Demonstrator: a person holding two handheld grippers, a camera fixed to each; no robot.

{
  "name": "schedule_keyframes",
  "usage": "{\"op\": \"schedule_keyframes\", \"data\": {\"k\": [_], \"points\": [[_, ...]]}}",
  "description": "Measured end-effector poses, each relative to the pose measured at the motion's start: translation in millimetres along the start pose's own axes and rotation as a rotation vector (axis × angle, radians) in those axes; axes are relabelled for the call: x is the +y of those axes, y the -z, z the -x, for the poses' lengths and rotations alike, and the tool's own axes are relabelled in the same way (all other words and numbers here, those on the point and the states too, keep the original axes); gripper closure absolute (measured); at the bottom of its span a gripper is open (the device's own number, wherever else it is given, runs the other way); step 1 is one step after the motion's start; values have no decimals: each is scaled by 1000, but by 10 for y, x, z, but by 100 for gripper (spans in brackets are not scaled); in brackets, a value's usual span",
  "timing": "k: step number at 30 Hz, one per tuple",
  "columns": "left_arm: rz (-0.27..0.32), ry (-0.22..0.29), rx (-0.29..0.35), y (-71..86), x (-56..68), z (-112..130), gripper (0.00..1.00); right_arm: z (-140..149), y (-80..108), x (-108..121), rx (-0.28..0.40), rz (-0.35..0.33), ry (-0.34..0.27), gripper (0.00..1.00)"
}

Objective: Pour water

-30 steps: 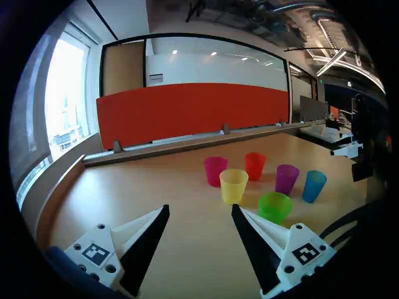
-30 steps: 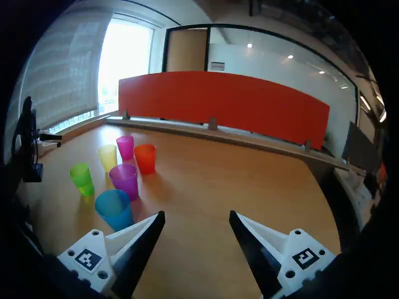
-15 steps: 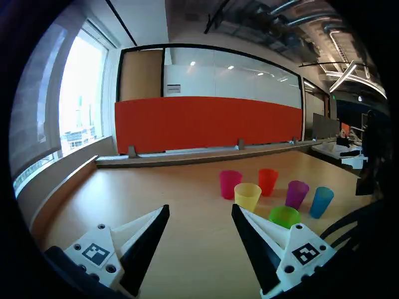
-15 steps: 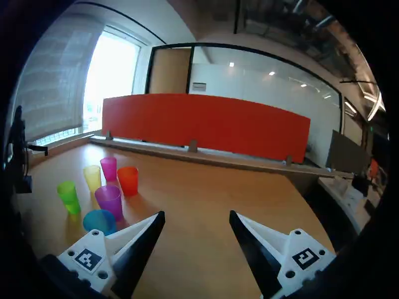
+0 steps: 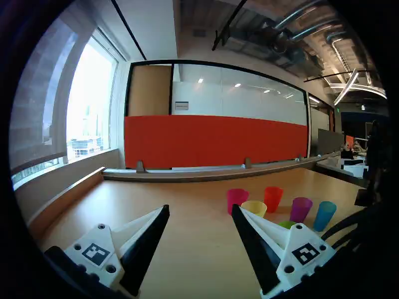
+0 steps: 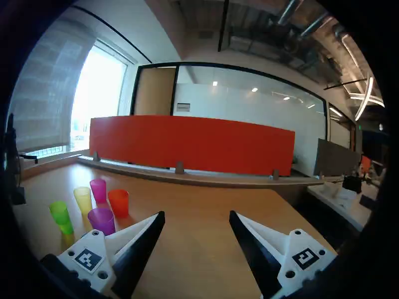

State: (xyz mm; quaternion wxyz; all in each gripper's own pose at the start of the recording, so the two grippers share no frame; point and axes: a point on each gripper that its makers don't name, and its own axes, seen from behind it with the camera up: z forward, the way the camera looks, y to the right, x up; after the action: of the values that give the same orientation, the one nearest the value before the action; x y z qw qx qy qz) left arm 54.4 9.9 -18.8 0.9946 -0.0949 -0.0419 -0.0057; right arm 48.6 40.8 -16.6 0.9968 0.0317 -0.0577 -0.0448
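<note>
Over the pale wooden table [image 5: 174,199], the left claw [image 5: 199,207] and the right claw [image 6: 197,213] both hang with fingers spread wide and nothing between them. From the left claw the cups lie ahead and off to its right. The yellow cup [image 5: 254,207] and a sliver of the green cup [image 5: 286,224] peek out just past its right finger. The pink cup [image 5: 237,198] and orange cup [image 5: 273,198] sit behind those, and the purple cup [image 5: 301,208] and blue cup [image 5: 325,215] are farther right. From the right claw the same huddle lies ahead and to its left, with the purple one closest to its left finger. The cluster therefore sits between the two claws, and I cannot say for sure which is nearer. All the cups stand upright, mouths up, close together but mostly apart. Whether any holds water is not plain from here. By my reckoning, either claw must swing inward and come at a cup's side, level, to close across its width. The tabletop is smooth and bare around them. A red partition [image 5: 214,142] runs along its far edge, a bright window [image 5: 87,119] is to one side, and a glass wall [image 5: 239,97] stands beyond under exposed ceiling pipes [image 5: 299,25].
</note>
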Motion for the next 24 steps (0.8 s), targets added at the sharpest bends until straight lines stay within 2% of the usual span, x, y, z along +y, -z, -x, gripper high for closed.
{"op": "schedule_keyframes", "data": {"k": [4,9,17,24], "points": [[-17,5,29,3,-32,-67,7,-53,-13,-22,26,11,0,0],[-33,12,47,-23,-41,-97,8,-72,-10,-76,44,21,-27,0],[-66,-29,62,-42,-69,-101,8,-93,-5,-118,71,50,-61,0],[-65,-32,78,-62,9,-95,7,-103,-8,-167,79,77,-80,0]]}}
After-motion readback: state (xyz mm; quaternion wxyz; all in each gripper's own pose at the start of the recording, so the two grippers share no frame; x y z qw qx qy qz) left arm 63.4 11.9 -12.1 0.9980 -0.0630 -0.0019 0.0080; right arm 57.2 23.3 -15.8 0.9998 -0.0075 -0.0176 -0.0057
